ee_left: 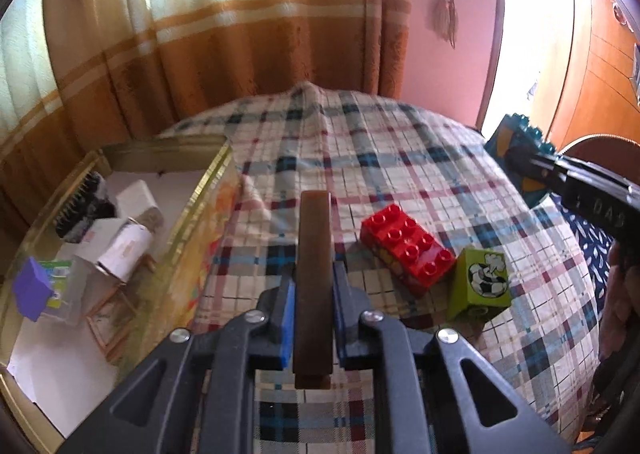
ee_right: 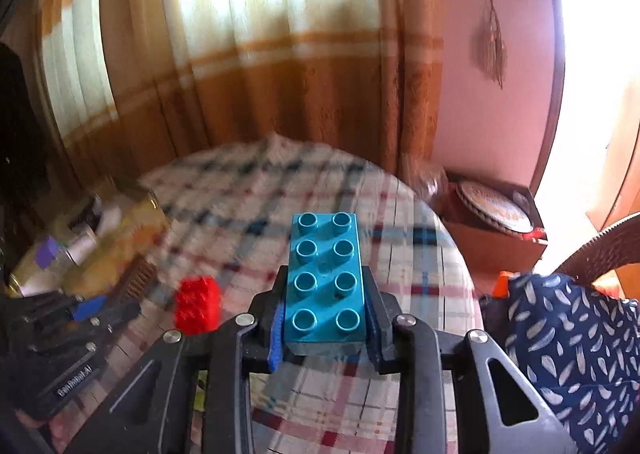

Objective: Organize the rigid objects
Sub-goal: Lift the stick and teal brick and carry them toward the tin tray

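My left gripper [ee_left: 314, 286] is shut on a long brown comb [ee_left: 315, 254], held above the plaid cloth beside the clear storage box [ee_left: 192, 214]. A red brick [ee_left: 406, 254] and a green brick with a football picture [ee_left: 482, 288] lie on the cloth to its right. My right gripper [ee_right: 326, 306] is shut on a teal brick [ee_right: 326, 278], held above the cloth; it also shows at the right edge of the left wrist view [ee_left: 520, 150]. The red brick [ee_right: 197, 308] and the left gripper with the comb [ee_right: 92, 308] show blurred in the right wrist view.
The clear box holds a black brush [ee_left: 82, 206], white boxes, a white can [ee_left: 126, 254] and a purple block [ee_left: 32, 290]. A striped curtain [ee_left: 240, 34] hangs behind the table. A chair with blue patterned fabric [ee_right: 568, 342] and a brown box [ee_right: 492, 222] stand to the right.
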### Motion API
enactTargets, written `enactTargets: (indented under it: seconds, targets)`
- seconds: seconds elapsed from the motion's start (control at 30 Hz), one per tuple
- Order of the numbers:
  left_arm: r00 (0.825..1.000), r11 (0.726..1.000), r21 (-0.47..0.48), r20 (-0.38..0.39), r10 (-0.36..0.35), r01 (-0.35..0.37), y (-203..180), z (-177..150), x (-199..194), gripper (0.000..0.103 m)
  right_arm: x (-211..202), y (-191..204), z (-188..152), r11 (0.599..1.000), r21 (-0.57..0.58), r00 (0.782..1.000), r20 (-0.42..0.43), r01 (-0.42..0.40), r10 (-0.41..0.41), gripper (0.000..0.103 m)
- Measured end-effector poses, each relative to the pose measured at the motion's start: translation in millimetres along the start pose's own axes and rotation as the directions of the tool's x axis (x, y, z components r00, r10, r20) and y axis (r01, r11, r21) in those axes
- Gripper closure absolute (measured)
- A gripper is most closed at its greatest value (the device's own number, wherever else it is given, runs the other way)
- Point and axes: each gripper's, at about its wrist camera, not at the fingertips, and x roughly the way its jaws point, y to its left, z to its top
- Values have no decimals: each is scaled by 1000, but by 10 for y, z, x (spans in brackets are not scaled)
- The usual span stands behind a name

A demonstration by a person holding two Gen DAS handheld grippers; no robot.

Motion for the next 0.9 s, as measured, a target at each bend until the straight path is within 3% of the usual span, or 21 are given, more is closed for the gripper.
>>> enactTargets:
  seconds: [0.3,0.9]
  targets:
    - [996,999,-34,84,33,-30,82,-46,-221,89,-176,229,-4,999,-9,992,122,-40,41,69]
    - [987,993,-108,154,54,-38,281,-192,-447,89,-289,459,-128,995,-61,981,176,-73,83,69]
